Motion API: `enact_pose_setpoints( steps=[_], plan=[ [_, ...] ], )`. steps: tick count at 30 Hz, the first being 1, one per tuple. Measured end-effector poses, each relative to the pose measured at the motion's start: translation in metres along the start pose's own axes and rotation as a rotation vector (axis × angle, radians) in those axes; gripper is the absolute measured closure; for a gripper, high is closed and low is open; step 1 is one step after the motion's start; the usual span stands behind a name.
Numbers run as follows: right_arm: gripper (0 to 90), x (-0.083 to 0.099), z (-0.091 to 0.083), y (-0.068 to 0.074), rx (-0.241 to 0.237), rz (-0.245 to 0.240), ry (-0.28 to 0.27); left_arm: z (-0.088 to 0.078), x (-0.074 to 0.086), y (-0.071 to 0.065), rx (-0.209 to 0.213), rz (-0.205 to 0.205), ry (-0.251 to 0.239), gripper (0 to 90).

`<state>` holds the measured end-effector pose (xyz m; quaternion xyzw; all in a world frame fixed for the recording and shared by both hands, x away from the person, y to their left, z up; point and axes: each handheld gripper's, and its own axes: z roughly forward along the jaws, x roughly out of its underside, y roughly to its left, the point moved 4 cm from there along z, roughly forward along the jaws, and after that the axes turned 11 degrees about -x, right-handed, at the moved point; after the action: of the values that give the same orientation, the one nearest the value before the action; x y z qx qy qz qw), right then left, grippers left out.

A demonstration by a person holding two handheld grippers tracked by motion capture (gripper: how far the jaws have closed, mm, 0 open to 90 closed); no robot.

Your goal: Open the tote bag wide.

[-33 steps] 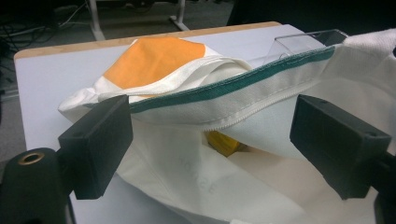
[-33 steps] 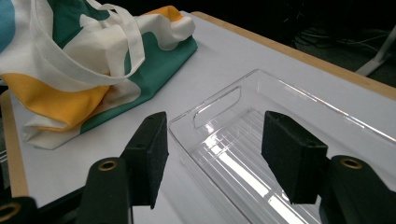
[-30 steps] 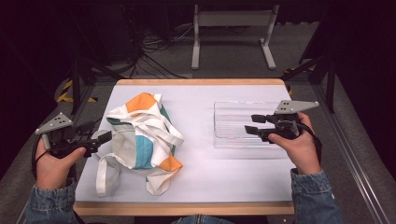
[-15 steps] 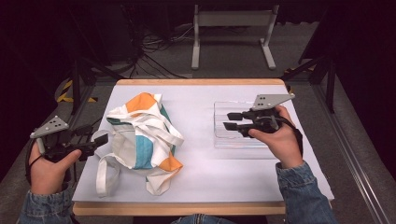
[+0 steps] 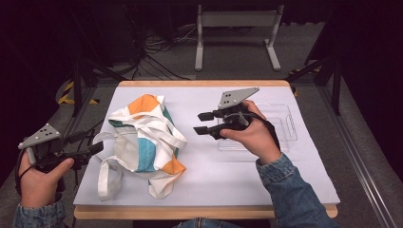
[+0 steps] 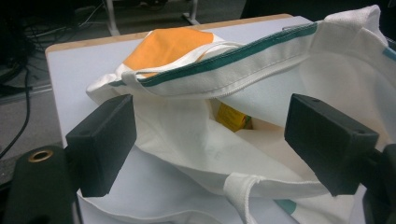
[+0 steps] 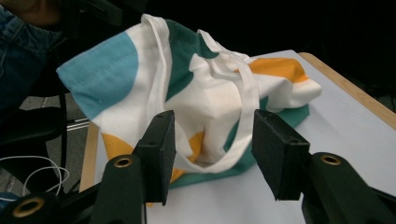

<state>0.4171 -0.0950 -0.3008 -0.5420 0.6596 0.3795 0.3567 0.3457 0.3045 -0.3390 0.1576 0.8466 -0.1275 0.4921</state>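
Two grippers: both empty.
Left gripper (image 5: 92, 149): at the table's left edge, fingers spread wide around the bag's mouth, pressing nothing.
Right gripper (image 5: 200, 123): mid-table, fingers about half open after closing and reopening; a white strap shows between them in its own view, unpinched.
Bag: white cloth tote with orange, teal and blue patches (image 5: 142, 137), slumped left of centre on the white table (image 5: 228, 180).
Contents: yellow packet (image 6: 232, 117) inside.
Tray: clear plastic (image 5: 285, 126), beyond the right hand.
Technique: probably pinch one strap cleanly and lift slowly while the left steadies the rim.
Writing: none readable.
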Motion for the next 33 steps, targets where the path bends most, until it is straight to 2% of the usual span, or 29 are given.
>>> enact_pose_setpoints(
  steps=[6, 9, 16, 20, 24, 27, 31, 33],
  plan=[
    [47.4, -0.012, 0.019, 0.007, -0.034, -0.003, -0.011, 0.003, -0.001, -0.002, 0.012, 0.003, 0.004, 17.4],
    [45.9, -0.018, 0.033, 0.01, -0.059, 0.013, -0.023, 0.005, -0.002, -0.003, 0.02, 0.005, 0.006, 17.4],
    [45.8, -0.022, 0.061, 0.006, -0.082, 0.023, -0.017, 0.009, -0.004, -0.005, 0.026, 0.013, 0.005, 17.2],
    [47.2, -0.026, 0.073, 0.005, -0.107, 0.03, -0.022, 0.011, -0.005, -0.005, 0.025, 0.009, 0.003, 16.7],
    [49.7, -0.031, 0.081, 0.005, -0.11, 0.021, -0.016, 0.013, -0.006, -0.005, 0.029, 0.008, 0.003, 16.8],
    [59.7, -0.034, 0.089, 0.004, -0.126, 0.011, 0.008, 0.013, -0.007, -0.005, 0.028, 0.001, -0.015, 17.9],
    [80.6, -0.031, 0.093, 0.005, -0.131, -0.002, 0.043, 0.014, -0.008, -0.004, 0.034, 0.001, -0.02, 18.0],
    [87.1, -0.032, 0.092, 0.007, -0.122, -0.028, 0.041, 0.014, -0.007, -0.004, 0.037, -0.002, -0.019, 17.9]
  ],
)
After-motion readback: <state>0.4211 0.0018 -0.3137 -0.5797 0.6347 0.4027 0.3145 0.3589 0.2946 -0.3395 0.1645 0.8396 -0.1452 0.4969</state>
